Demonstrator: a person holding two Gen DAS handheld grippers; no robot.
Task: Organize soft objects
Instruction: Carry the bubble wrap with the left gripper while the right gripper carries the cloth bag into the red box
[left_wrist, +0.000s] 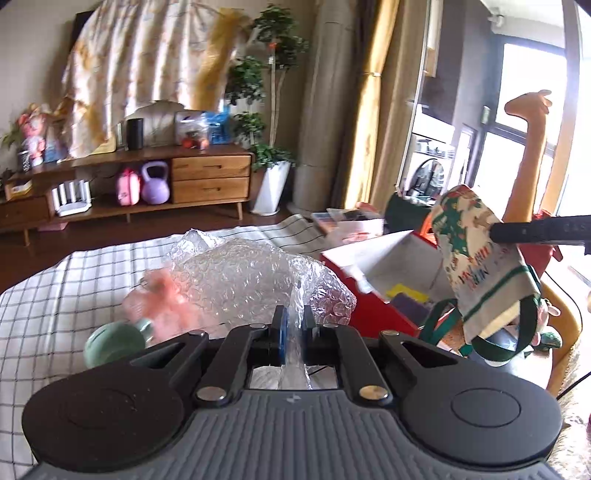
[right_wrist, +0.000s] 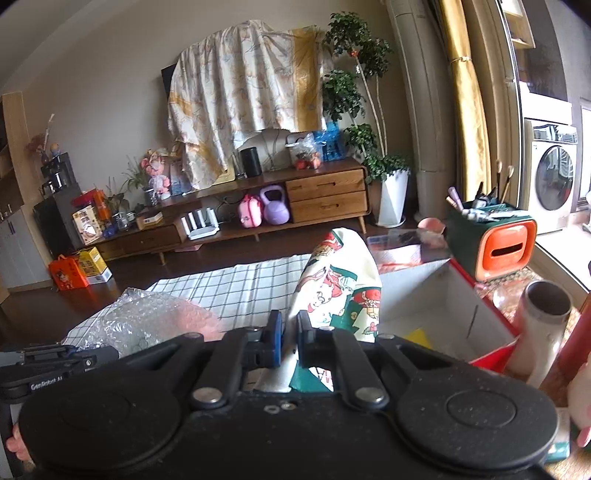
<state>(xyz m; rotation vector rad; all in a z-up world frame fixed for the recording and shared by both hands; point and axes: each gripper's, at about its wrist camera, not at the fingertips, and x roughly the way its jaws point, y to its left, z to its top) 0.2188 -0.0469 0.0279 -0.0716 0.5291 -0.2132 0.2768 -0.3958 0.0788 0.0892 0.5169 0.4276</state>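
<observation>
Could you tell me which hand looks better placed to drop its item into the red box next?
The right, probably. Its gripper holds the printed bag lifted right beside the open red box. The left gripper holds bubble wrap over the checked cloth, farther from the box.

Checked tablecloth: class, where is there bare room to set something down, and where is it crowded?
Free: the checked tablecloth beyond the bubble wrap, toward the floor. Crowded: the right end, around the red box and green-and-orange organizer.

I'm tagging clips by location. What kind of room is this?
Most likely a home living room: a low wooden sideboard, a tall potted plant and a washing machine past the window.
</observation>
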